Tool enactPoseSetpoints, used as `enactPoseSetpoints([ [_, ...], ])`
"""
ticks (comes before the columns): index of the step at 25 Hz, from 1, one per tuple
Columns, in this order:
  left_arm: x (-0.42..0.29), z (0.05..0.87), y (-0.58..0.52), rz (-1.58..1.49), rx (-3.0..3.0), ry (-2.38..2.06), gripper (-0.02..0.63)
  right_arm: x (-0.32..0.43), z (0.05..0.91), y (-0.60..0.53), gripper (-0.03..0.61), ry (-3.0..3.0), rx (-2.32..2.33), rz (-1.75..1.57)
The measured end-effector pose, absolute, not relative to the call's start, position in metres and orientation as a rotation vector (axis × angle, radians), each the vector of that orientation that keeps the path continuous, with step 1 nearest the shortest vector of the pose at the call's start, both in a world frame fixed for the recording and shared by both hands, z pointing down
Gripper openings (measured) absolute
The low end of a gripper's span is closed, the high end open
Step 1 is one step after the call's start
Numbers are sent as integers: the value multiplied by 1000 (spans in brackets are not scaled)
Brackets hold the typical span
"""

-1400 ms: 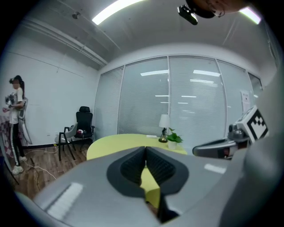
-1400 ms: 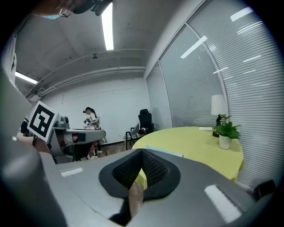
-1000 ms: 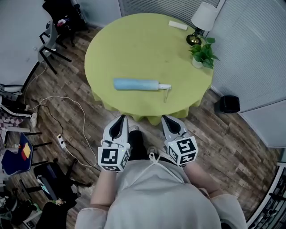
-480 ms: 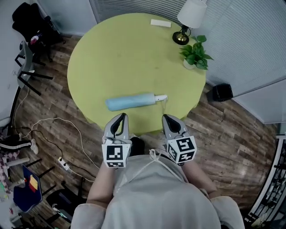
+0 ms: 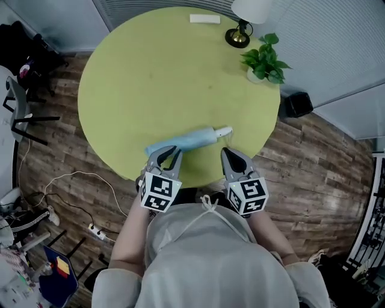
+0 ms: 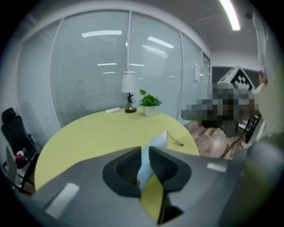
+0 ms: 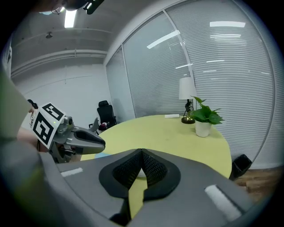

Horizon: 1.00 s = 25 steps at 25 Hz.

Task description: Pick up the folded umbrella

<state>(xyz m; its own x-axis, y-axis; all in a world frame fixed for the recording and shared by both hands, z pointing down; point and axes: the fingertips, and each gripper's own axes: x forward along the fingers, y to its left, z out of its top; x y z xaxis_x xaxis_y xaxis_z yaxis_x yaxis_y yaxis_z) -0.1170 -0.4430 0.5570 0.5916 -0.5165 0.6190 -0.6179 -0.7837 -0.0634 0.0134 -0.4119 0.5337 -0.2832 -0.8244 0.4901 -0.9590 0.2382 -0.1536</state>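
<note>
Folded umbrella point(image 5: 183, 141), pale blue with a white handle, lies flat on the round yellow-green table point(image 5: 150, 72), on the opposite side from the lamp point(image 5: 240, 24) and close to the rim where we stand. The left tongs point(image 5: 166, 154) hang over the umbrella's blue end, with their jaws just beginning to part. In the left gripper view the blue cloth shows through the narrow slit, but nothing is pinched. The right tongs point(image 5: 233, 157) are pressed together and empty, and they hover just short of the handle end. We judge the main risk to be that slit, which looks narrower than the umbrella's body. If the tongs push in now, they could shove the umbrella along the smooth cloth instead of straddling it. It lies so near the rim that a shove or a roll might drop it to the floor. The closed right tongs could also knock the handle or catch its thin wrist loop. A shallow pinch on the slippery sleeve might slide off when we lift. A potted plant point(image 5: 263, 60) stands just beside the lamp, and a flat white object point(image 5: 205, 18) lies near it on the other side. Walls of glass with blinds rise behind the lamp. A black bin point(image 5: 295, 103) sits on the wood floor point(image 5: 313, 162), past the plant from the lamp. Dark chairs point(image 5: 24, 90) and a trailing cable point(image 5: 78, 180) are on the floor well away from the lamp, across the table.
</note>
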Motion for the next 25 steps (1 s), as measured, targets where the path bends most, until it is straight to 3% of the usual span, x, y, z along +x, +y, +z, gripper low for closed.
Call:
enactPoseSetpoints([
  [1, -114, 565, -446, 1014, 2670, -889, 73, 12, 537, -415, 0, -2200, 1660, 622],
  [4, -104, 590, -452, 1174, 2702, -714, 241, 10, 544, -421, 0, -2178, 1678, 637],
  [8, -90, 614, -457, 1312, 2710, -545, 324, 18, 549, -426, 0, -2143, 1716, 654],
  [18, -69, 679, -464, 1632, 2612, -189, 393, 53, 569, -434, 0, -2042, 1787, 707],
  [25, -74, 707, -458, 1839, 2530, 10, 343, 53, 570, -431, 0, -2033, 1784, 716],
])
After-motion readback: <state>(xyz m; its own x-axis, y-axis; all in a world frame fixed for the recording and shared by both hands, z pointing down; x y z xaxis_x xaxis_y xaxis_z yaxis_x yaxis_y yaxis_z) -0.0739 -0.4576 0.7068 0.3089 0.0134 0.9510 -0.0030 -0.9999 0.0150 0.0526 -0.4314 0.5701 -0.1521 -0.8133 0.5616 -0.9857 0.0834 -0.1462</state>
